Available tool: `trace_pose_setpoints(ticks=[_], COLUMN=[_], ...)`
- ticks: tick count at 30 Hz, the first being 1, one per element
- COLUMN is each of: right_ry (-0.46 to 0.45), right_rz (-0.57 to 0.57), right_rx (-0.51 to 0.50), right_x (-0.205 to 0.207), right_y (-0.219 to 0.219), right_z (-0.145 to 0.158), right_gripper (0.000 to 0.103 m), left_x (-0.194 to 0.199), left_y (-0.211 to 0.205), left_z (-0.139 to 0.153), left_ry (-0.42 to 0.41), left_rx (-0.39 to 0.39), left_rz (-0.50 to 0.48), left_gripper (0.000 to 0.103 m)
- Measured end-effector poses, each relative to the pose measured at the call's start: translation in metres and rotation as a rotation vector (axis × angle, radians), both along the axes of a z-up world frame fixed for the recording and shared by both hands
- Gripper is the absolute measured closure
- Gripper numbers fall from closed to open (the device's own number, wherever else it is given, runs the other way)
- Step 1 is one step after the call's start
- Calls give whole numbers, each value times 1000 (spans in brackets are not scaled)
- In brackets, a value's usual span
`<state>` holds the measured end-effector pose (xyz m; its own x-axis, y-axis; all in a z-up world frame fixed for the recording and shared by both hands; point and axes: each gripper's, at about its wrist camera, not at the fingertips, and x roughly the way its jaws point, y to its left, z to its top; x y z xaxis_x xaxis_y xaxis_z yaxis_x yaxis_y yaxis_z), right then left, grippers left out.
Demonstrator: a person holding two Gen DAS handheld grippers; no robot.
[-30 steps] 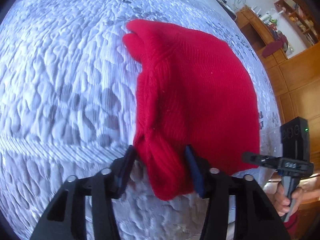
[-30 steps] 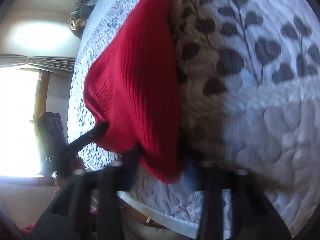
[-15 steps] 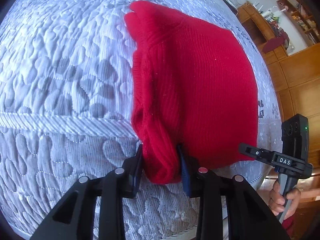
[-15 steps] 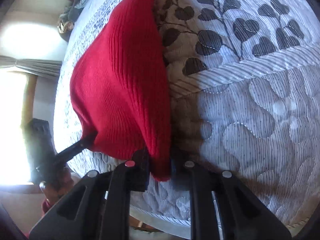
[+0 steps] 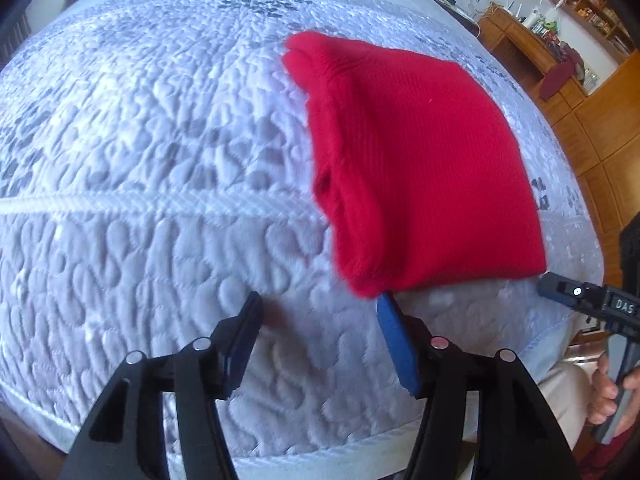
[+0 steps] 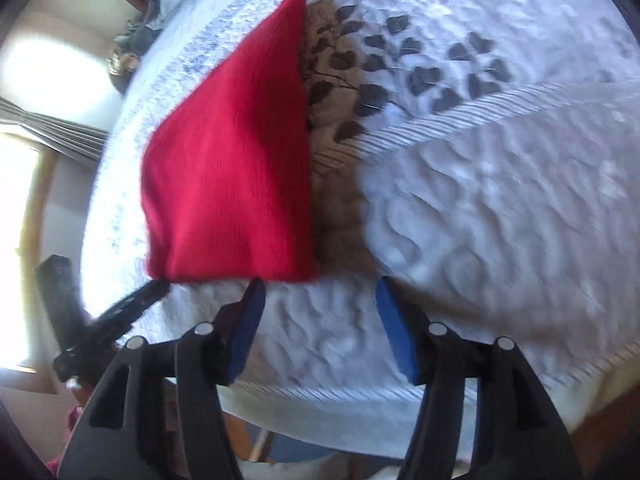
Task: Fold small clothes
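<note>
Both the left gripper (image 5: 320, 306) and right gripper (image 6: 320, 292) have just opened, releasing the red garment (image 5: 420, 168) onto the bedspread (image 5: 140, 140).

One red knitted garment (image 5: 420, 168) on one quilted bedspread (image 5: 140, 160), two hand-held grippers

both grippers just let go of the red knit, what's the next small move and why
Probably back both grippers off the bed. The red knit lies folded flat on the quilt, near its front edge. The left gripper and right gripper have just been opening, and nothing sits between their fingers, so the fold looks finished, though the layers at its left edge look a little loose.
</note>
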<state>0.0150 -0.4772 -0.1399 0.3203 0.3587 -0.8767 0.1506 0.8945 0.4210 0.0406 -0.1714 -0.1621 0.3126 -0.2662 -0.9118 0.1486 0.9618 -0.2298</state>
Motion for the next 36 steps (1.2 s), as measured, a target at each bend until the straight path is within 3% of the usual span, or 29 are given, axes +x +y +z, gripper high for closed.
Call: trace_pose_setpoints(ticks=[5, 8, 11, 16, 20, 26, 36], right_ry=[-13, -19, -23, -31, -55, -59, -58], right_rz=[-1, 13, 13, 31, 54, 44, 67], right_rx=[-96, -201, -240, -243, -274, -235, -268], right_x=[-23, -30, -35, -38, -42, -49, -52], right_y=[1, 13, 24, 46, 63, 65, 81], right_z=[8, 11, 16, 23, 37, 57, 71], right_gripper=[44, 39, 33, 32, 16, 7, 4], left_x=[-19, -27, -37, -38, -49, -58, -77], left_y=[8, 16, 26, 16, 11, 2, -11], left_z=[0, 4, 12, 32, 54, 82, 120], left_ry=[-14, 12, 13, -3, -28, -60, -164], left_rx=[62, 74, 95, 94, 85, 109, 167], left_rz=[19, 65, 98, 98, 92, 93, 70], left_gripper=[42, 37, 36, 36, 33, 31, 24])
